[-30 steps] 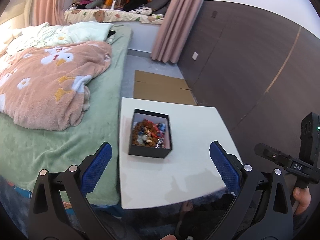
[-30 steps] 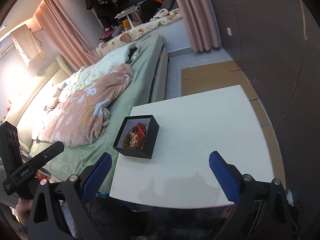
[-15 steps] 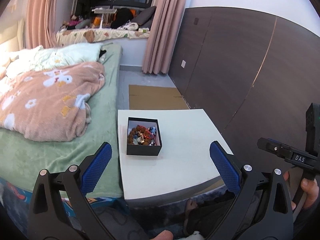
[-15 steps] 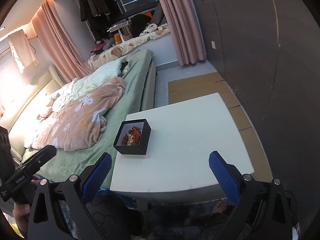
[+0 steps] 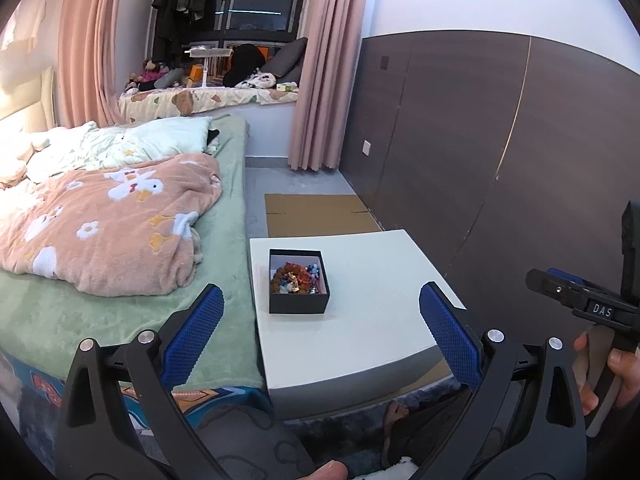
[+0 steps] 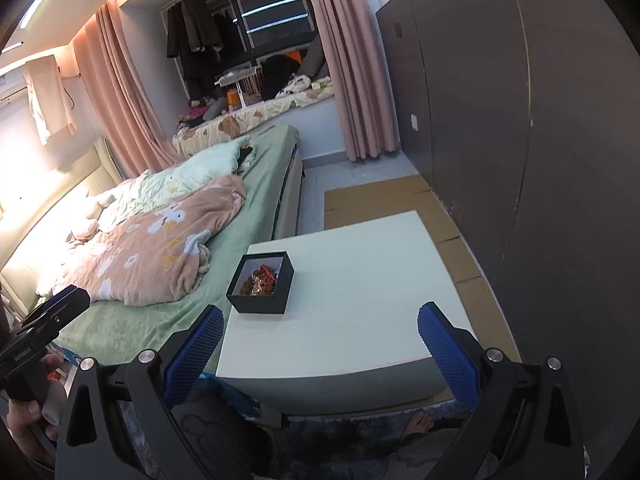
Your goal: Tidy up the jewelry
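Note:
A small black open box [image 5: 298,284] holding a tangle of several jewelry pieces [image 5: 296,276] stands near the left edge of a low white table [image 5: 380,320]. It also shows in the right wrist view [image 6: 262,286], on the table [image 6: 360,312]. My left gripper [image 5: 320,312] is open and empty, held back from the table's near edge. My right gripper [image 6: 318,332] is open and empty, also short of the table. The right gripper's body shows at the right of the left wrist view [image 5: 580,304].
A bed [image 5: 120,280] with a pink flowered blanket [image 5: 108,220] borders the table's left side. A dark panelled wall [image 5: 500,160] runs along the right. Flat cardboard [image 5: 316,214] lies on the floor beyond the table. My legs and feet are below the near edge.
Both grippers have pulled back and risen away from the table, so the box and table look smaller and farther. Both stay open and empty.

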Tool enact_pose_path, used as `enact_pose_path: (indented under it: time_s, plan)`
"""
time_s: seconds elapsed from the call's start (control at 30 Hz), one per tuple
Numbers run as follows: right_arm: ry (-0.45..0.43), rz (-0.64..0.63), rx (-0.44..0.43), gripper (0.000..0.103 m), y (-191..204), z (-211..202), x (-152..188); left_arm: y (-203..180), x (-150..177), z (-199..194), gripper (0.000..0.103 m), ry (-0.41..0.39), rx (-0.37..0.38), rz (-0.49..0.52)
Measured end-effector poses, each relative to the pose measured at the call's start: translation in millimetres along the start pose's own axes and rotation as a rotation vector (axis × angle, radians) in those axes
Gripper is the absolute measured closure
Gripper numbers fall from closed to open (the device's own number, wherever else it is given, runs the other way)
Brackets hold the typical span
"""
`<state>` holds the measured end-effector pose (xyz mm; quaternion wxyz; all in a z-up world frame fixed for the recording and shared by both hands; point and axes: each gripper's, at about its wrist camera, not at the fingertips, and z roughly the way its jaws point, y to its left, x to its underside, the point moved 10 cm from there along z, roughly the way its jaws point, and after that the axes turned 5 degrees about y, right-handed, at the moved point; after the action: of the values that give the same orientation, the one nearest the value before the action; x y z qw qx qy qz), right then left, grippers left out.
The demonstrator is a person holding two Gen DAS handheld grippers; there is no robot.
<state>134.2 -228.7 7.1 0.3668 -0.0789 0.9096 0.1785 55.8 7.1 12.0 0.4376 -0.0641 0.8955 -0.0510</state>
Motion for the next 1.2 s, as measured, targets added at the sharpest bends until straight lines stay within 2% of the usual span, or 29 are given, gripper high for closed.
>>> enact_pose_path:
  time_s: [0.27,1.2]
  plan:
    - [-0.007,-0.002,0.019,0.008,-2.4,-9.0,4.8,6.0,0.5,-11.6,0.005,-0.019,-0.003,-0.009]
    - [-0.01,-0.029,0.025,0.008,5.4,-8.6,11.5,8.5,5.3,-12.2,0.005,-0.034,-0.009,-0.021]
